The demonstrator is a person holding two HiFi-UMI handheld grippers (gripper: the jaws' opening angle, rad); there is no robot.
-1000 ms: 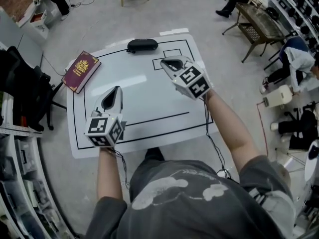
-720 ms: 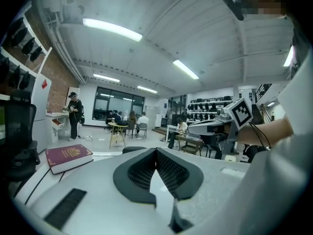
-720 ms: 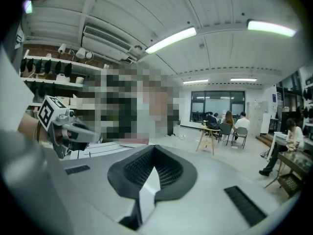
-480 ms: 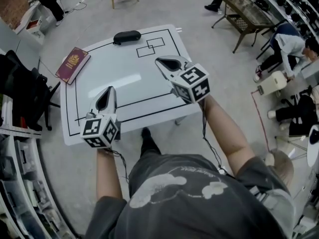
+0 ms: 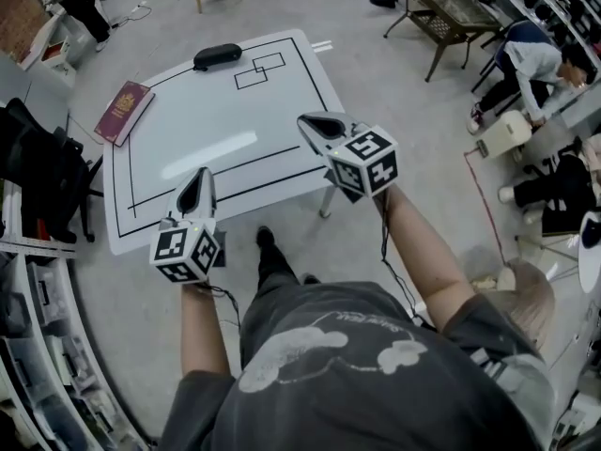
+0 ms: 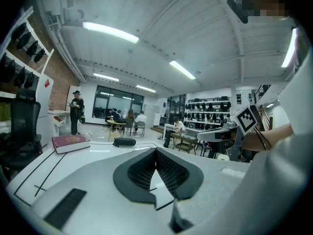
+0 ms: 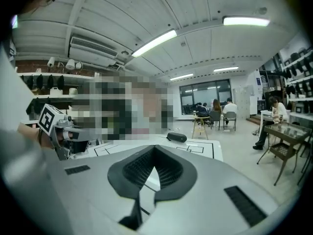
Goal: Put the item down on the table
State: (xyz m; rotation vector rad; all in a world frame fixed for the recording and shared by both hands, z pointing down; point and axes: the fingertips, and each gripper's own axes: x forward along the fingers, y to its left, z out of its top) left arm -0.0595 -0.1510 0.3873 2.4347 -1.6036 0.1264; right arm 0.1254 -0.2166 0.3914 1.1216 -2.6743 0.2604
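Head view: the counter [image 5: 225, 120] sits further up the frame than a second ago. The person has backed away from it and both claws have come off the work area. The left claw [image 5: 200, 178] is now at the near edge. The right claw [image 5: 315, 126] is past the near right corner, over the floor. Two things lie on the counter: a maroon book [image 5: 123, 112] overhanging the far left edge, and a black case [image 5: 217, 56] at the far edge. Whichever one is "the item", it is already down and well apart from both claws, so I'd call the put-down done and this a retreat. Both forearms are stretched forward and the claws point roughly level, tips slightly down. The right claw is rolled, so its marker cube faces up and to the right.

Left gripper view: the left claw [image 6: 156, 151] has its jaws closed tip to tip with nothing between them. Book [image 6: 71, 143] and case [image 6: 124, 141] rest flat on the counter [image 6: 34, 170], far ahead.

Right gripper view: the right claw [image 7: 154, 151] is the same — jaws together and empty. The case [image 7: 176, 137] is visible on the counter [image 7: 195, 148], well ahead. The book isn't visible in this view.
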